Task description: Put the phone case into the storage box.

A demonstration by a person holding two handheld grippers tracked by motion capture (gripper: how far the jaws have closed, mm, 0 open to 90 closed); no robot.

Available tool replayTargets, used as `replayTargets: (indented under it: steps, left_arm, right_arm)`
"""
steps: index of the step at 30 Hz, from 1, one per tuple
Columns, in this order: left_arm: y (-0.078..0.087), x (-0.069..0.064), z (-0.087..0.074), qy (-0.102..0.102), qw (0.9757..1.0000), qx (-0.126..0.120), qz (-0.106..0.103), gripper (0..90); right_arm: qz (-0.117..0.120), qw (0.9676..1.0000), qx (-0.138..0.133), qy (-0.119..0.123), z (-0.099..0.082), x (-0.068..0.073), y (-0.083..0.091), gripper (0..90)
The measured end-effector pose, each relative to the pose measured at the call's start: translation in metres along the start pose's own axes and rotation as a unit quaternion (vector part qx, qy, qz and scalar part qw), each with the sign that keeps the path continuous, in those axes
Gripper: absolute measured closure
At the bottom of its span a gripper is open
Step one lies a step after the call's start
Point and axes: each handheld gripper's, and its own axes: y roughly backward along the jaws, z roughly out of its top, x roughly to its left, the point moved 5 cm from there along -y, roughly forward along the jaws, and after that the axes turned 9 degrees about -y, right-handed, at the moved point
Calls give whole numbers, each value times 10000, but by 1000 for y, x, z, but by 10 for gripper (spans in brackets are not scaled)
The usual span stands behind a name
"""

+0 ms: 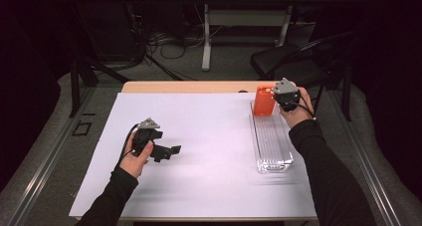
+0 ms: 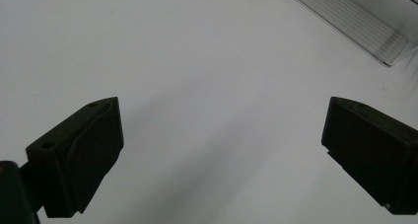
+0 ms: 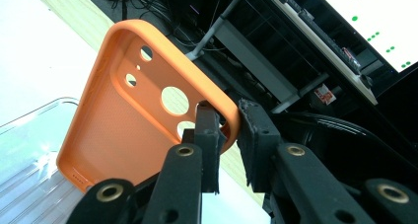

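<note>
A: From the high view, where are the hands?

B: The left hand [image 1: 135,156] rests low on the white sheet [image 1: 209,151], forearm coming in from the bottom edge, its left gripper [image 1: 166,151] pointing right across the table. The right forearm reaches up the right side, and the right gripper [image 1: 273,97] is raised at the far end of the clear tray [image 1: 271,146], against an orange phone case [image 1: 263,100] that stands upright there.

A: And the left gripper view?

B: Its two black jaws stand wide apart over bare white sheet, nothing between them. A corner of the clear tray [image 2: 360,21] sits well off, at the upper right.

A: The right gripper view?

B: The jaws are pinched on the rim of the orange phone case [image 3: 128,120], near its camera holes. The case is held tilted above the tray [image 3: 34,150].
</note>
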Motion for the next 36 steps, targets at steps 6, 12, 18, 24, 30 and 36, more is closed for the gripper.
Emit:
replayTargets:
  steps: [6, 12, 18, 24, 30, 36]
  left_arm:
    - [0, 0, 0, 6, 10000, 5, -2, 24]
    - [-1, 0, 0, 13, 10000, 23, 4, 25]
    - [-2, 0, -2, 3, 10000, 48, -7, 24]
    - [-1, 0, -2, 1, 10000, 29, -7, 24]
    - [-1, 1, -3, 45, 10000, 32, -17, 24]
    - [0, 1, -2, 32, 10000, 5, -27, 25]
  right_arm:
    - [37, 10000, 55, -67, -1, 0, 0, 758]
    - [66, 9998, 98, -146, -3, 0, -2, 719]
    - [72, 9997, 149, -162, -4, 1, -3, 640]
    - [-25, 9997, 163, -192, -4, 1, -2, 546]
    - [-84, 9992, 284, -261, -6, 0, 1, 445]
    - [-144, 9985, 426, -322, -9, 1, 10, 421]
